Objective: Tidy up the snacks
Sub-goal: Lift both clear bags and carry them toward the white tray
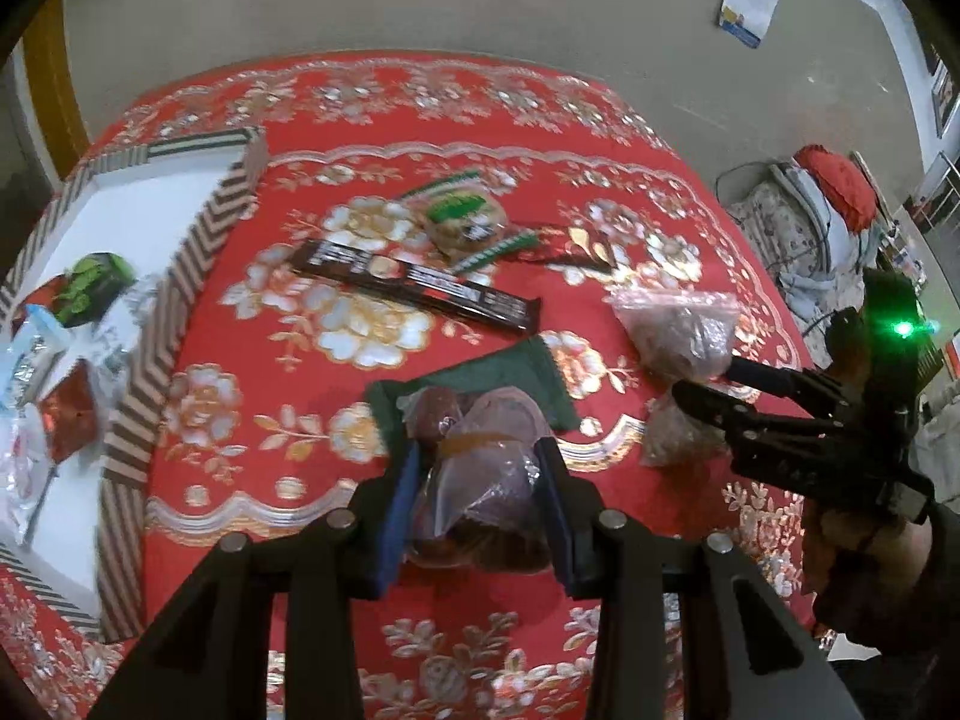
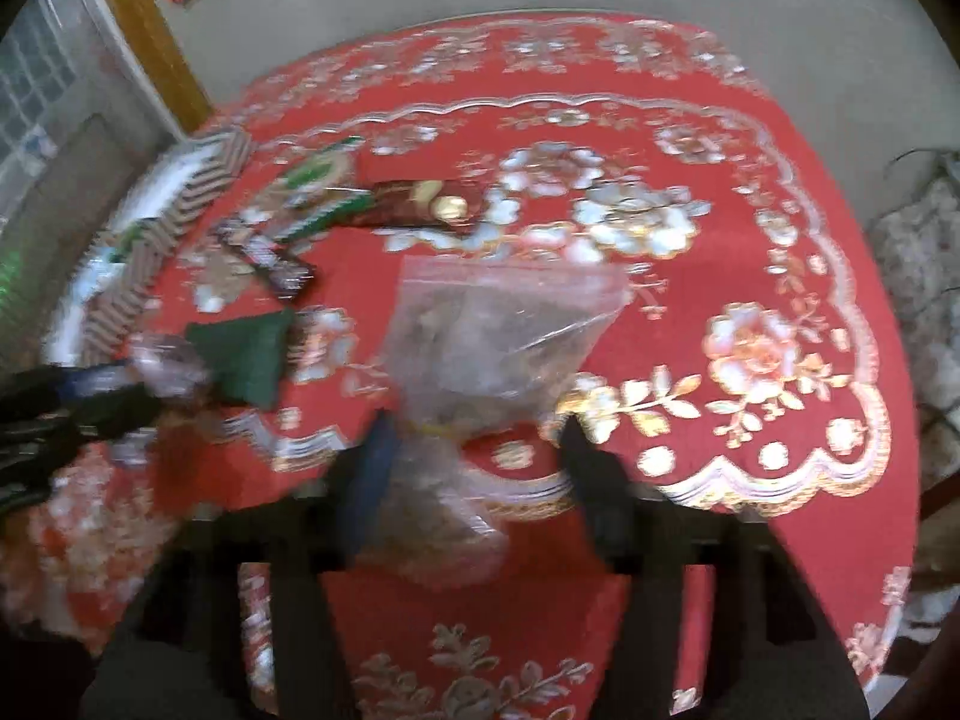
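1. My left gripper point(image 1: 477, 477) is clamped partway on a clear bag of dark round snacks point(image 1: 480, 480), pads pressing both sides, the bag poking out ahead of the fingertips.
2. Right beyond that bag, a dark green packet point(image 1: 516, 378) lies flat on the red flowered tablecloth point(image 1: 372, 648), partly hidden by what I'm holding.
3. Further ahead: a long dark bar point(image 1: 414, 288), then a round green-labelled biscuit pack point(image 1: 465, 222).
4. Off to the left of my left gripper, the striped box point(image 1: 198, 252) sits with several wrapped snacks point(image 1: 72, 324) already inside.
5. My right gripper point(image 2: 474, 438) has its jaws spread wide. A clear bag of brownish snacks point(image 2: 480, 348) lies between them on the cloth; it sits close against the left pad, well apart from the right one, so no grip there.
6. The right-wrist view is blurred; I can't tell what that bag contains.
7. Beyond my right gripper, a red-brown wrapped bar point(image 2: 420, 204) rests on the cloth.
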A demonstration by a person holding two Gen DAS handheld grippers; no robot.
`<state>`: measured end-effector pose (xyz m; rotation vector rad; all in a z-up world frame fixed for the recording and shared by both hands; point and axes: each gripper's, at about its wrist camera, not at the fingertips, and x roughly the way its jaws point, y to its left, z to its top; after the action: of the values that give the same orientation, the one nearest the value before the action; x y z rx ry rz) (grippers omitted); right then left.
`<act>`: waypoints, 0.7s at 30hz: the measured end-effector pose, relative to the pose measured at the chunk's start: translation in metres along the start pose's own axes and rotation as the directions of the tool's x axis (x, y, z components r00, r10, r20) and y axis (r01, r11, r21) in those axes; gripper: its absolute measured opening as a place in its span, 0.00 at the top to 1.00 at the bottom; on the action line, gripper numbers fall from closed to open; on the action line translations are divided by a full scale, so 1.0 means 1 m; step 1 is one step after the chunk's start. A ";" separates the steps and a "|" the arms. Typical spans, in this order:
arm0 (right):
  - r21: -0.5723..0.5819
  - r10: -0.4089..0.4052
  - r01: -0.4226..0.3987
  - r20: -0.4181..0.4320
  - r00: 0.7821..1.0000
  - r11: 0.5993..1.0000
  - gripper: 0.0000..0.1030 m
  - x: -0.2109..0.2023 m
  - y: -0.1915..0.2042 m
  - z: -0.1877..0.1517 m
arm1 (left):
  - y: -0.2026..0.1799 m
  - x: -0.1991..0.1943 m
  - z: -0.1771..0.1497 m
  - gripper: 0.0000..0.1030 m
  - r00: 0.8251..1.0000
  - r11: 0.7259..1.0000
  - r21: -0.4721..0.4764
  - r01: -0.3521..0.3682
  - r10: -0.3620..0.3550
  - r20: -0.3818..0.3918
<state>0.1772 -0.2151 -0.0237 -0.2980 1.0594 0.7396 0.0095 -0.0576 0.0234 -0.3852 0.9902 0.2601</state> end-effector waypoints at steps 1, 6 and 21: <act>-0.002 0.001 -0.001 0.009 1.000 1.000 0.24 0.000 0.000 0.000 | 0.004 -0.002 -0.001 0.60 1.000 1.000 -0.003 -0.013 0.014 0.011; -0.053 0.010 -0.009 0.011 1.000 0.999 0.29 0.001 0.001 0.004 | 0.029 -0.008 -0.009 0.60 0.996 0.998 -0.040 -0.057 0.059 0.061; -0.003 0.131 -0.131 0.002 0.991 0.991 0.64 -0.003 -0.001 0.002 | 0.045 0.022 -0.024 0.45 0.994 0.992 -0.059 -0.111 0.111 0.005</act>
<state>0.1782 -0.2160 -0.0207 -0.2313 1.0836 0.8588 -0.0140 -0.0263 -0.0157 -0.3828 0.9987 0.3923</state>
